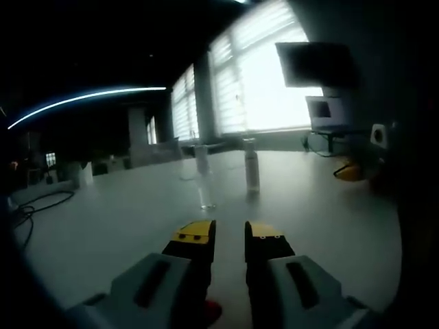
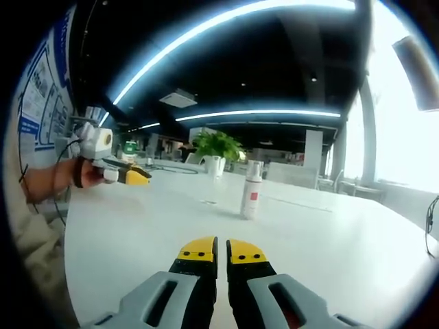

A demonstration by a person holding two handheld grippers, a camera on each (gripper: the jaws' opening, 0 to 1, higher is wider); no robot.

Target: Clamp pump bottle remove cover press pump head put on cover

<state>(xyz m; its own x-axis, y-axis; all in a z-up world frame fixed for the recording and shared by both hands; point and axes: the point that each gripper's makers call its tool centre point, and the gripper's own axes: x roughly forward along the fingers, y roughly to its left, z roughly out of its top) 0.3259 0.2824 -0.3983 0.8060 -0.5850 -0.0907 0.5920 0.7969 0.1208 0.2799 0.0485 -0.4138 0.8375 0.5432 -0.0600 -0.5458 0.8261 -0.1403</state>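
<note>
Pump bottle (image 2: 251,190) upright, well beyond right gripper (image 2: 221,251)

A pump bottle (image 2: 251,189) stands upright on the white table (image 2: 329,253), beyond the right gripper (image 2: 221,251), whose fingers (image 2: 199,249) are nearly together.

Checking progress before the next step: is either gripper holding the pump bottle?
No. The pump bottle stands alone on the table, apart from the right gripper.

The pump bottle (image 2: 251,190) stood on the table (image 2: 329,253) at twelve o'clock from the right gripper (image 2: 221,252), a plant (image 2: 218,147) behind it, the left gripper (image 2: 130,176) at ten o'clock.
</note>
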